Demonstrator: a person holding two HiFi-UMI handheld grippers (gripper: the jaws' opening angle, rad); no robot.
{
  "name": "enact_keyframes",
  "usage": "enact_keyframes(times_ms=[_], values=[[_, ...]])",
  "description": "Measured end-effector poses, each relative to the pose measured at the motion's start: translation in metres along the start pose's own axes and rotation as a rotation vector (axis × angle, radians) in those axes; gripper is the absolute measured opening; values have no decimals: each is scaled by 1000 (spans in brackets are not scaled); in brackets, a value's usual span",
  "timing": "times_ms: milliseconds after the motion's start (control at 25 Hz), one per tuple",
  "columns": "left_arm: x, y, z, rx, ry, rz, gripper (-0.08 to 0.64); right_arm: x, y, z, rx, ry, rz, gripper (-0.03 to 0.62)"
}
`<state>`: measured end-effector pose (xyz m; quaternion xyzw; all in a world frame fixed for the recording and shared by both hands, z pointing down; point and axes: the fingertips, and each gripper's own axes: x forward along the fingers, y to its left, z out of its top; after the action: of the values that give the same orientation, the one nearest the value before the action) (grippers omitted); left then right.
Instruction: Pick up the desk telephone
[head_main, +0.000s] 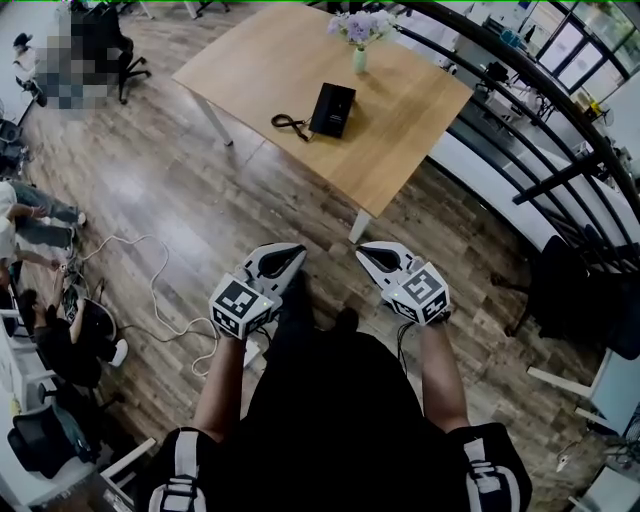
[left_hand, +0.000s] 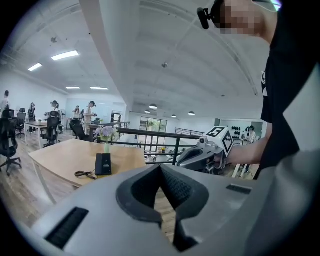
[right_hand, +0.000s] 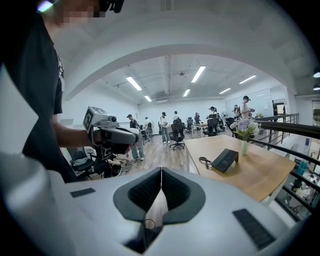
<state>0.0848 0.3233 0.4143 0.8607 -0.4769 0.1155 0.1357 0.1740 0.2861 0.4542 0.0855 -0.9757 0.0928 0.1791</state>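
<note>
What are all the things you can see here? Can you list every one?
table: one, light wood, ahead of the person
telephone: one, black, on the middle of the table
cord: one, black, on the table at the telephone's left
vase of flowers: one, pale green with purple and white blooms, near the table's far edge
railing: one, black, along the right side
cable: one, white, on the wooden floor at the left
office chairs: several, black, around the room
left gripper: one, white and black, shut and empty, held low in front of the person
right gripper: one, white and black, shut and empty, beside the left one
</note>
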Motion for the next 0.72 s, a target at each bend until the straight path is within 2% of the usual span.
enact_keyframes(times_ms=[320, 720], values=[[9, 43, 20, 28, -18, -27, 21, 19, -29, 12, 32, -9, -91, 25], [24, 97, 30, 9, -41, -97, 21, 52, -56, 27, 43, 28, -181, 26]])
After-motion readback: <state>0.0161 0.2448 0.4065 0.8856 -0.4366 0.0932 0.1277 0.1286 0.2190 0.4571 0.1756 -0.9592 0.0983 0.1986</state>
